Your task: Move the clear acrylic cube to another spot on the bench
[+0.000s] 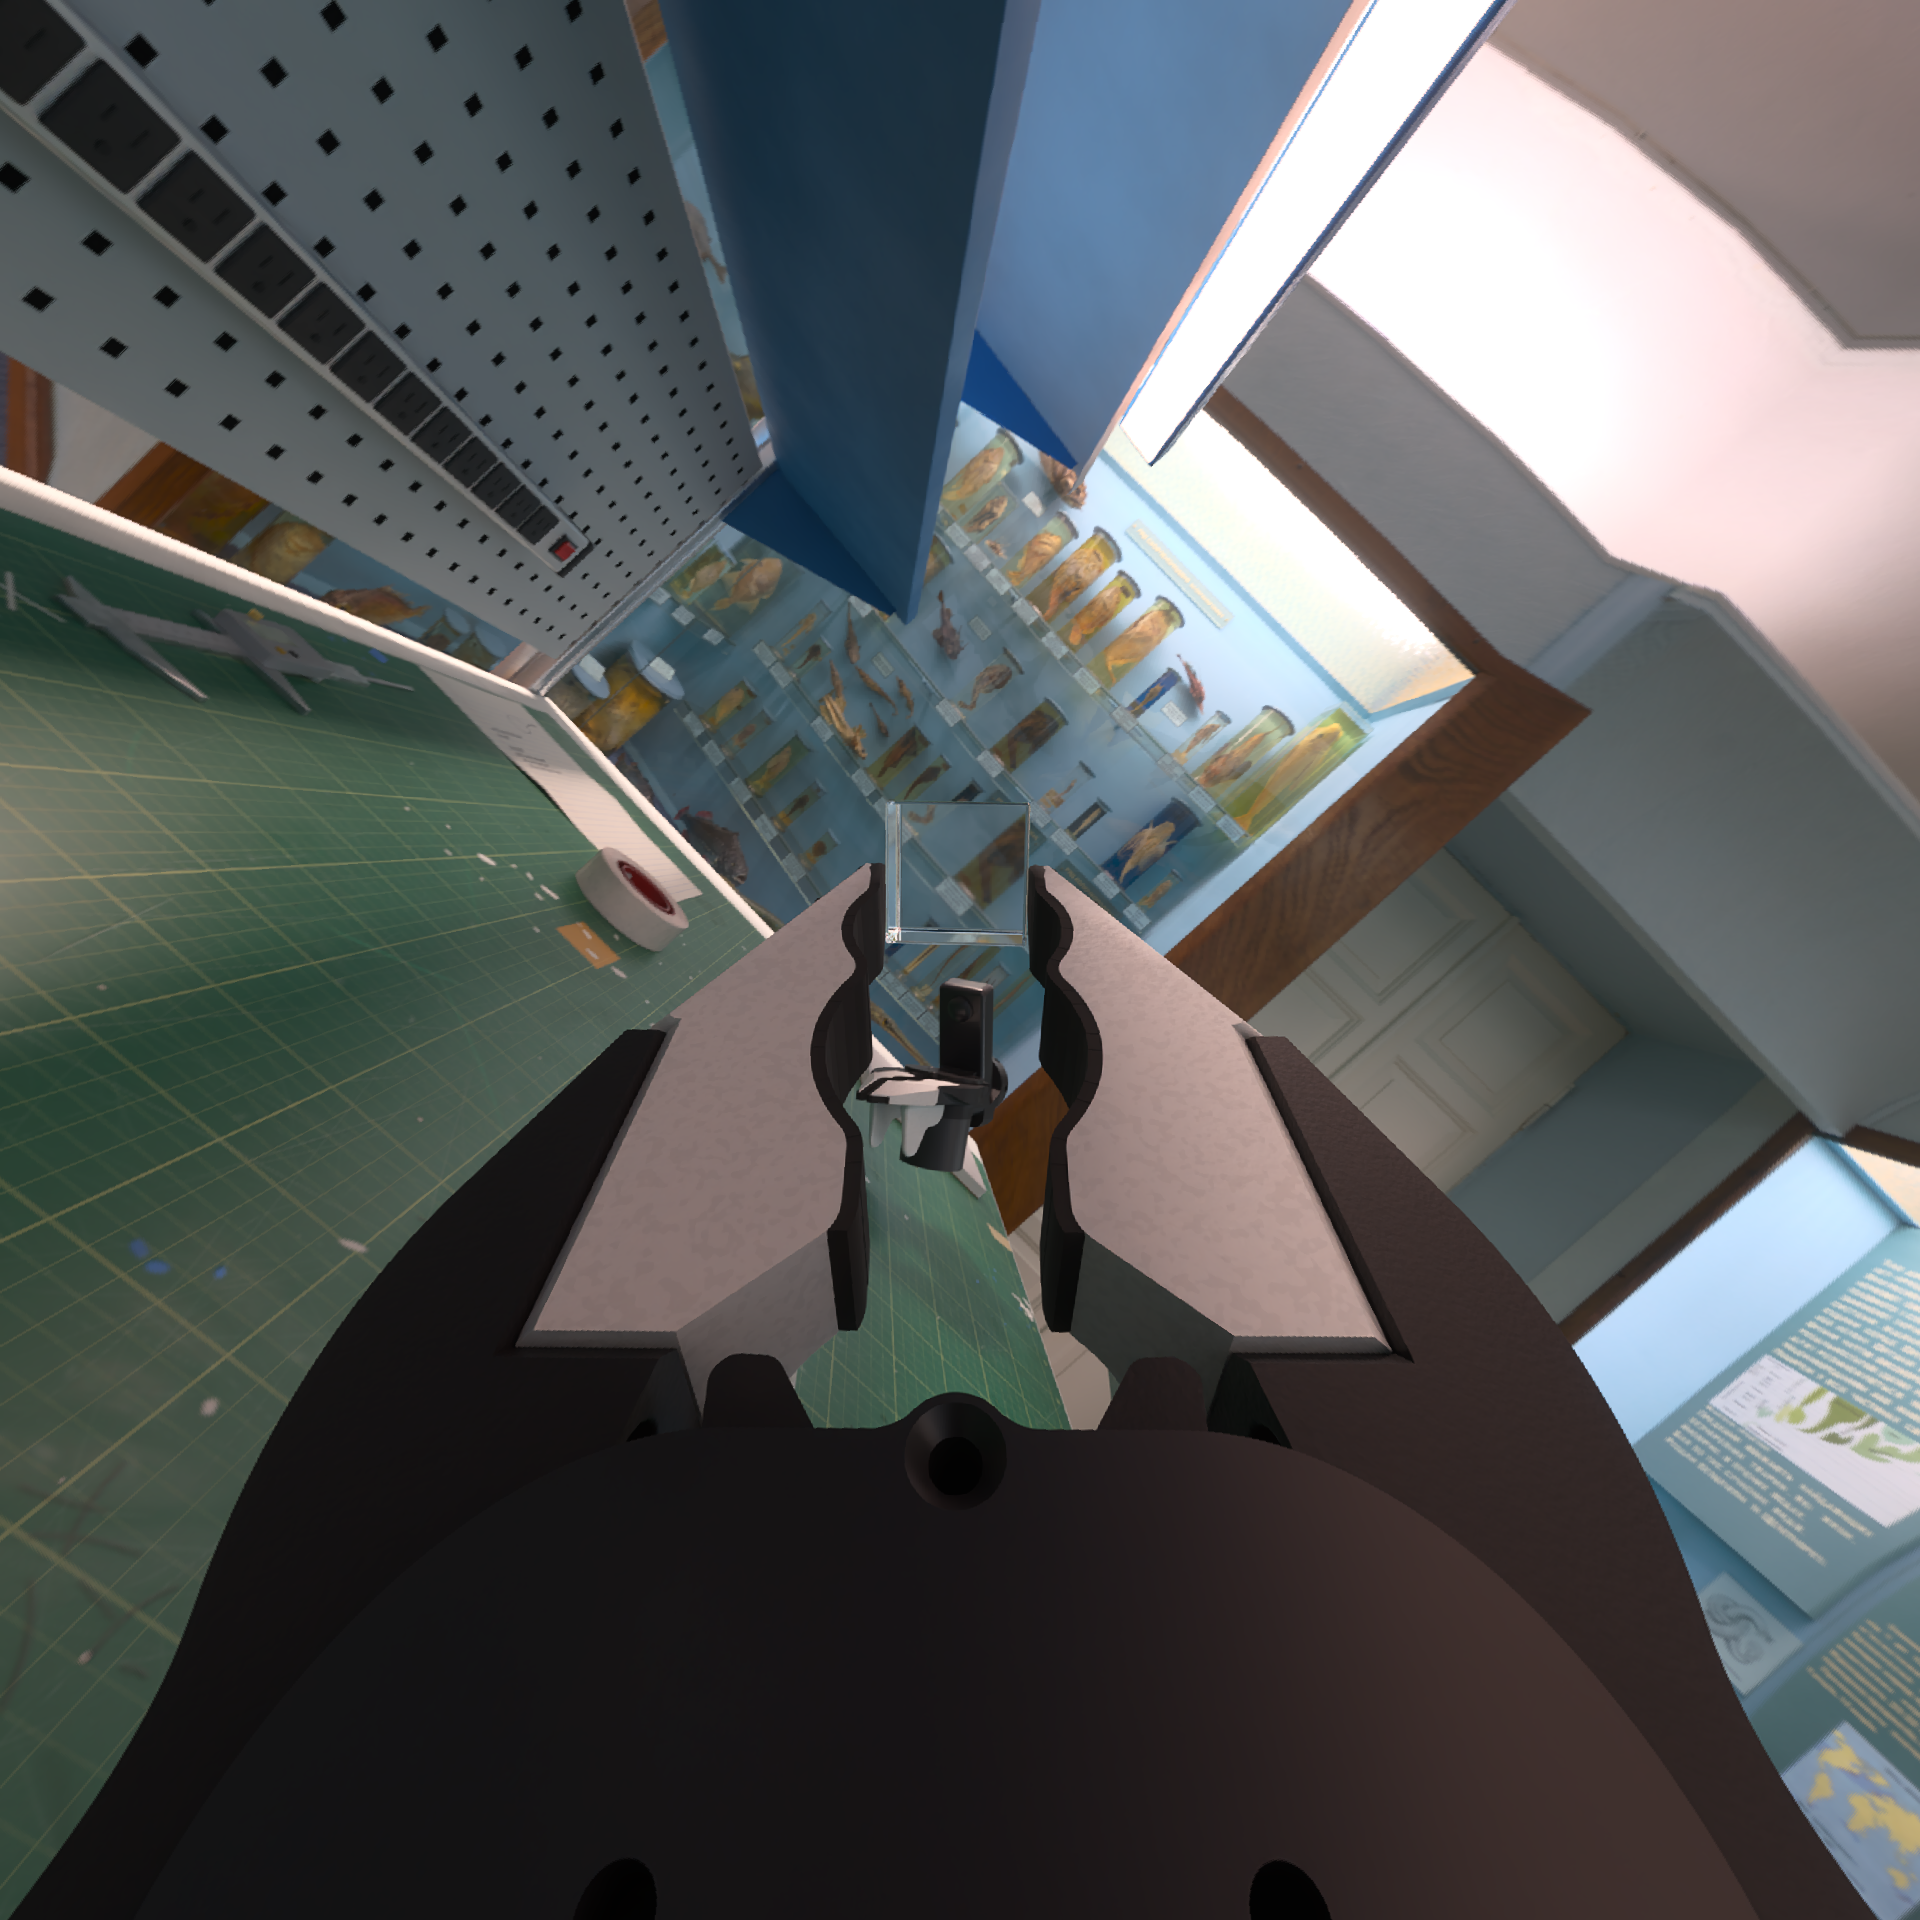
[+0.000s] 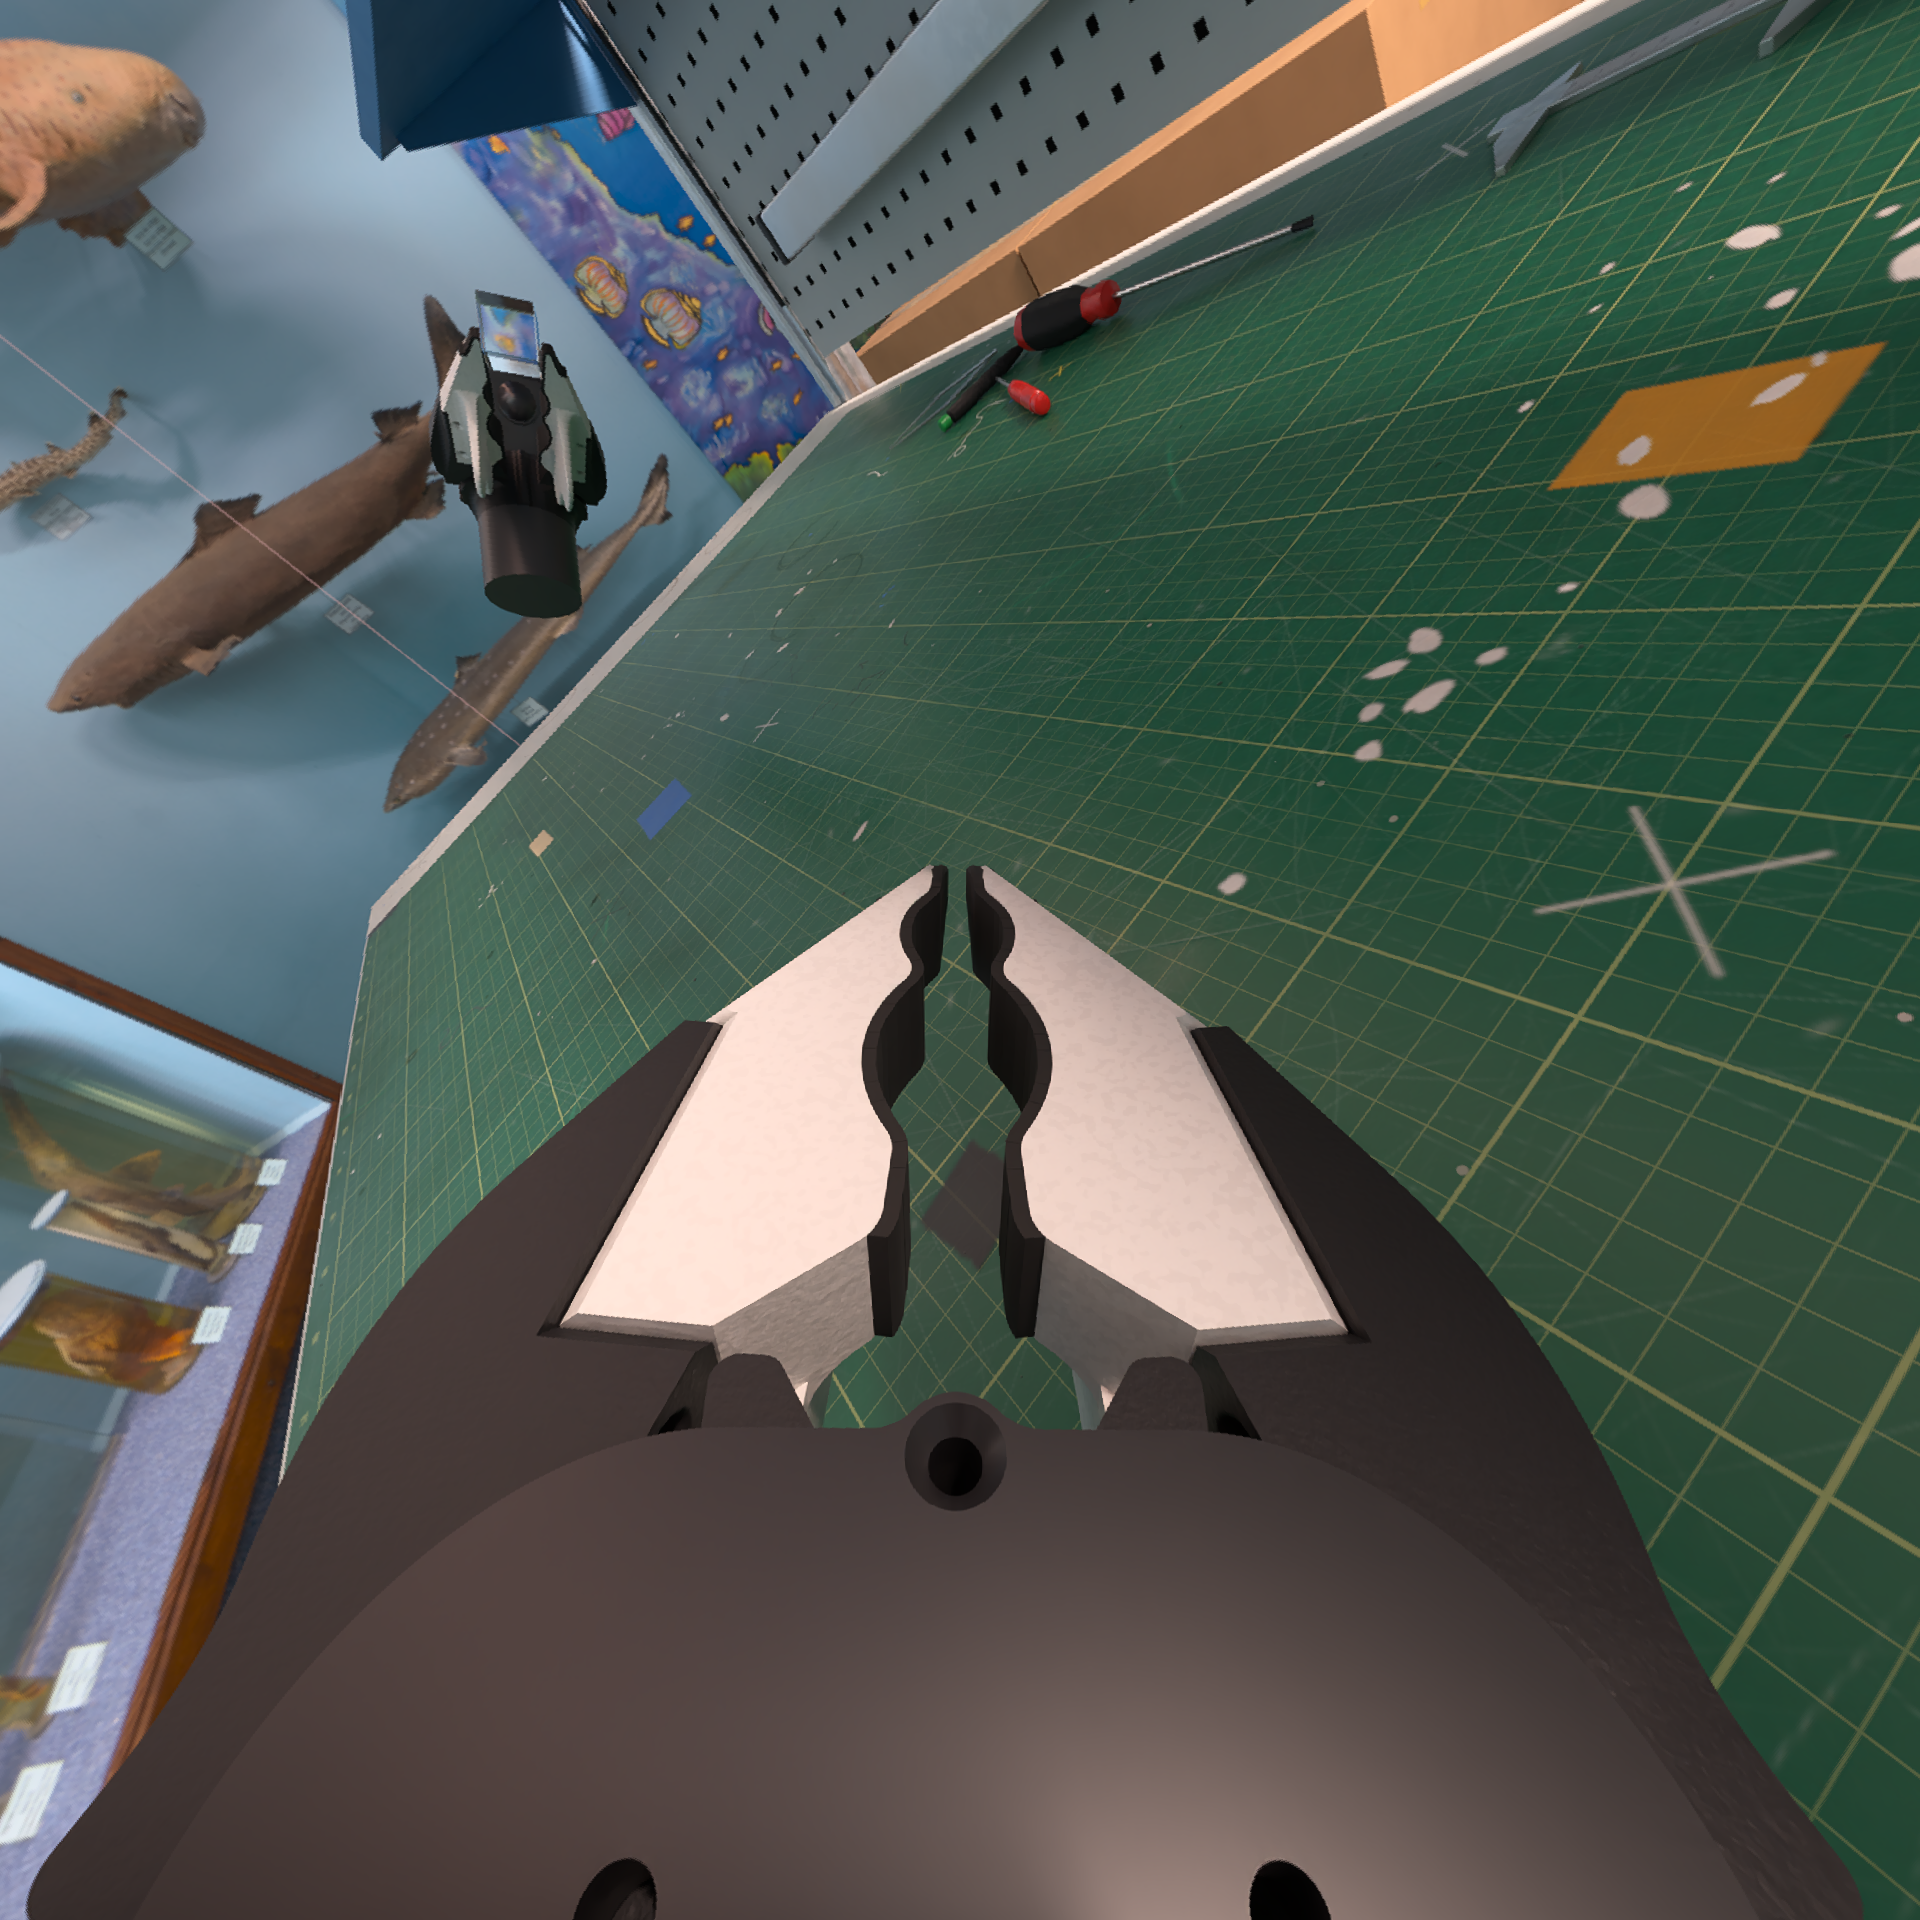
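We see the left hand-held gripper (image 1: 958, 902) pinching the clear acrylic cube (image 1: 960, 875) at its fingertips, raised off the green counter (image 1: 260, 935); the right hand-held gripper (image 2: 957, 883), nearly closed, holds nothing.

Clear acrylic cube (image 1: 958, 875) between fingertips of left gripper (image 1: 958, 902), off the bench (image 1: 260, 935); tape roll (image 1: 636, 896) on bench near edge; screwdriver (image 2: 1081, 307) beside pegboard (image 2: 914, 135).
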